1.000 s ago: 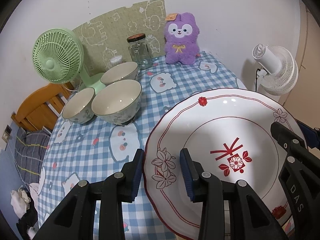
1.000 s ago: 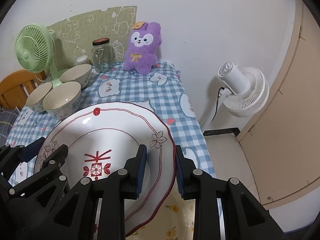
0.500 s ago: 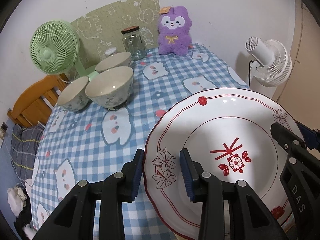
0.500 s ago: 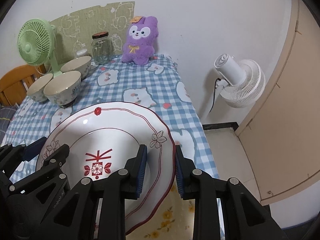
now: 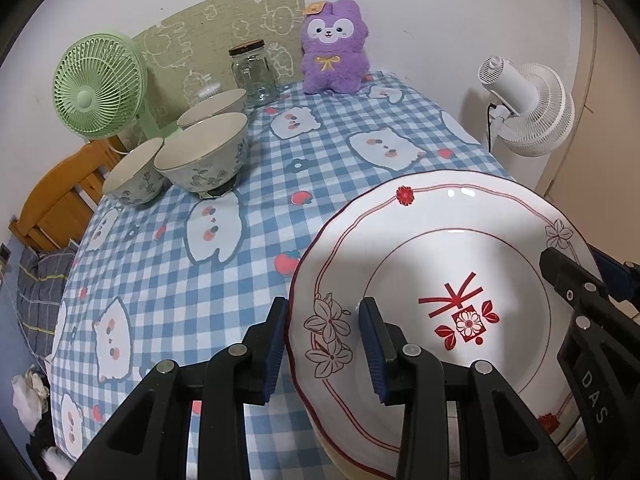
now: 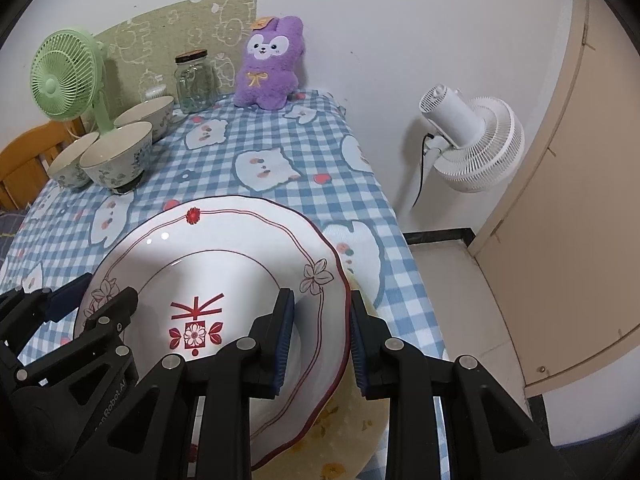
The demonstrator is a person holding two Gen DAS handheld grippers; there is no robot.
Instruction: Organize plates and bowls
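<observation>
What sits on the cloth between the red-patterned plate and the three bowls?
Nothing: in both wrist views only bare checked tablecloth lies between the plate and the bowls.

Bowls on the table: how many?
3, clustered far left by the green fan: a small bowl at left, a bigger bowl beside it, and a third bowl behind. More may hide under the plate.
</observation>
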